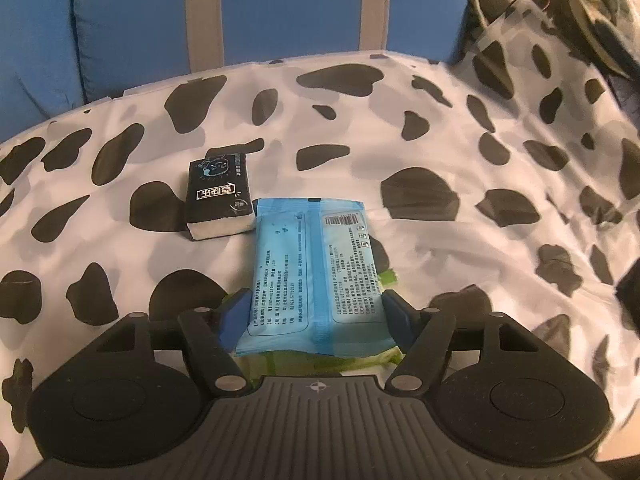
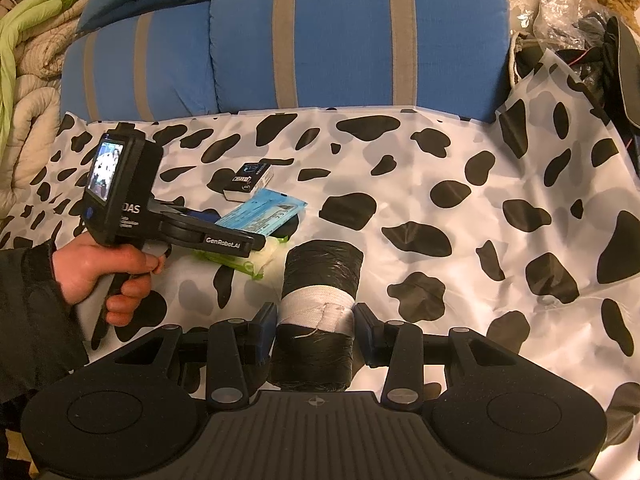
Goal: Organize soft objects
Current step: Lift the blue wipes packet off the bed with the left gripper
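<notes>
My left gripper [image 1: 316, 308] is shut on a blue wipes pack [image 1: 316, 264], which lies on top of a green-and-white pack [image 1: 360, 358]. A black tissue pack [image 1: 220, 200] lies just beyond, touching the blue pack's far left corner. My right gripper [image 2: 316, 320] is shut on a black roll with a white band [image 2: 318, 312], just above the cow-print sheet. The right wrist view also shows the left gripper [image 2: 240, 236] holding the blue pack [image 2: 264, 216], the green pack [image 2: 256, 260] and the black tissue pack [image 2: 248, 180].
A cow-print sheet [image 2: 480, 200] covers the surface. Blue cushions with grey stripes [image 2: 340, 40] stand behind it. Crumpled plastic and dark clutter [image 2: 580, 20] lie at the far right. Green and beige bedding [image 2: 24, 60] is heaped at the far left.
</notes>
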A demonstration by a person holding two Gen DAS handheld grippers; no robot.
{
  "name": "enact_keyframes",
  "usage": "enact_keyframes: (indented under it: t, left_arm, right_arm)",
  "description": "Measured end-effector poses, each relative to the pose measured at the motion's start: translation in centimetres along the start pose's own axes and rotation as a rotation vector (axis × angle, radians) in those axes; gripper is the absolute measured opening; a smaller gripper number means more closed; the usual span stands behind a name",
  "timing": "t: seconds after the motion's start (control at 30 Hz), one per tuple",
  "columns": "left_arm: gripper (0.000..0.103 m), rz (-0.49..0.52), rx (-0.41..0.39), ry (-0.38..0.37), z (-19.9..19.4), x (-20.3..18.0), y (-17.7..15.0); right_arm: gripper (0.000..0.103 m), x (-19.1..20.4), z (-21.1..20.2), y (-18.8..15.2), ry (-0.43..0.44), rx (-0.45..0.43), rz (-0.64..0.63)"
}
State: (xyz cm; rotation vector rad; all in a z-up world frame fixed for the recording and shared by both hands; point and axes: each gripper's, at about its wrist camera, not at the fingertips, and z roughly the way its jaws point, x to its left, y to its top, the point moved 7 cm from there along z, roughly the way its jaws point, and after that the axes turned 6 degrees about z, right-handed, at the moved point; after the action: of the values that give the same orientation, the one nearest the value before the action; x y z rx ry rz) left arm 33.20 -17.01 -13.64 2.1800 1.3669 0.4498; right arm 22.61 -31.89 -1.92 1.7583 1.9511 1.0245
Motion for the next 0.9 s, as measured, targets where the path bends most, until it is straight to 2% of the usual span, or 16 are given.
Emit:
enact_keyframes:
  t: [0.43, 0.9]
  left_arm:
    - [0.067, 0.065, -0.147, -0.037, -6.1, -0.5, 0.4]
    - [0.067, 0.045, -0.192, -0.014, -12.1, 2.1, -2.9]
  right_arm:
    - [0.044, 1.1, 0.7, 0.1, 0.002, 0.011, -0.022]
    - [0.044, 4.0, 1.5, -0.4, 0.01, 0.03, -0.033]
